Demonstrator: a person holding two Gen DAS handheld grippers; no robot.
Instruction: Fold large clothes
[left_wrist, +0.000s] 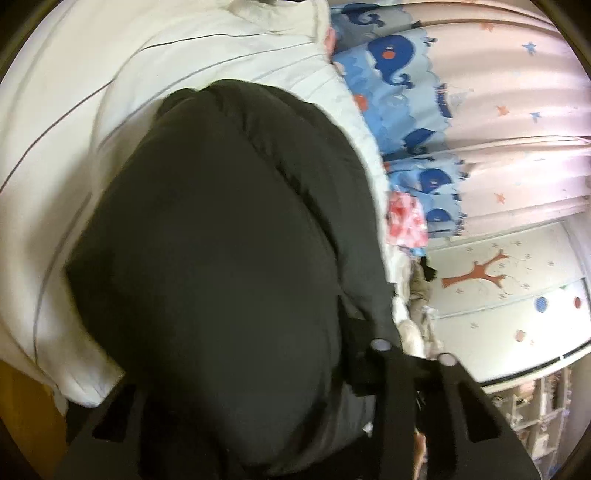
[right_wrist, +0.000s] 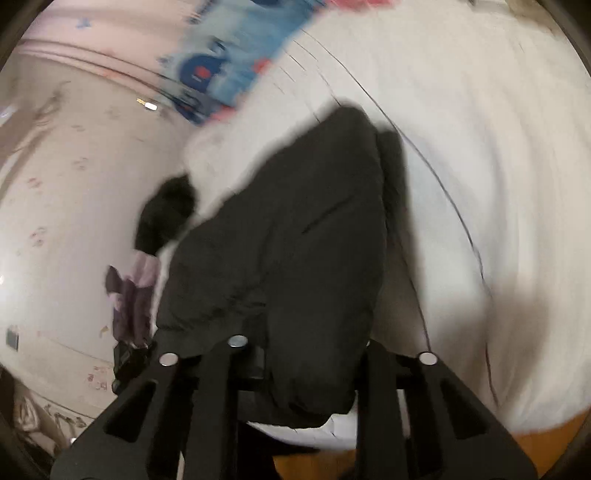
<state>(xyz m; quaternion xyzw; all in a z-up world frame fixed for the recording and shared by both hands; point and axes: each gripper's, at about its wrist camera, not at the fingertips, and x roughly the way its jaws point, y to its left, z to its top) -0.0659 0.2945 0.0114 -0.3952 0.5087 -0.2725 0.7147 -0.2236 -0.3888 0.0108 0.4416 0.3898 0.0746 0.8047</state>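
A black padded jacket (left_wrist: 229, 229) lies bunched on a white quilted bed (left_wrist: 55, 147). In the left wrist view it swells up between the fingers of my left gripper (left_wrist: 277, 369) and hides the left one. The right finger (left_wrist: 443, 373) shows at its edge, and the jaws are closed on the padding. In the right wrist view the jacket (right_wrist: 303, 221) runs down from the bed (right_wrist: 480, 147) into my right gripper (right_wrist: 303, 354), whose fingers (right_wrist: 373, 369) pinch its lower hem. This view is blurred.
A blue whale-print cloth (left_wrist: 399, 92) and a pink star curtain (left_wrist: 517, 110) lie beyond the bed. A pale wall with a tree decal (left_wrist: 480, 277) stands beside it. A dark purple garment (right_wrist: 129, 302) hangs at the bed's edge. An orange surface (right_wrist: 535, 439) shows below the quilt.
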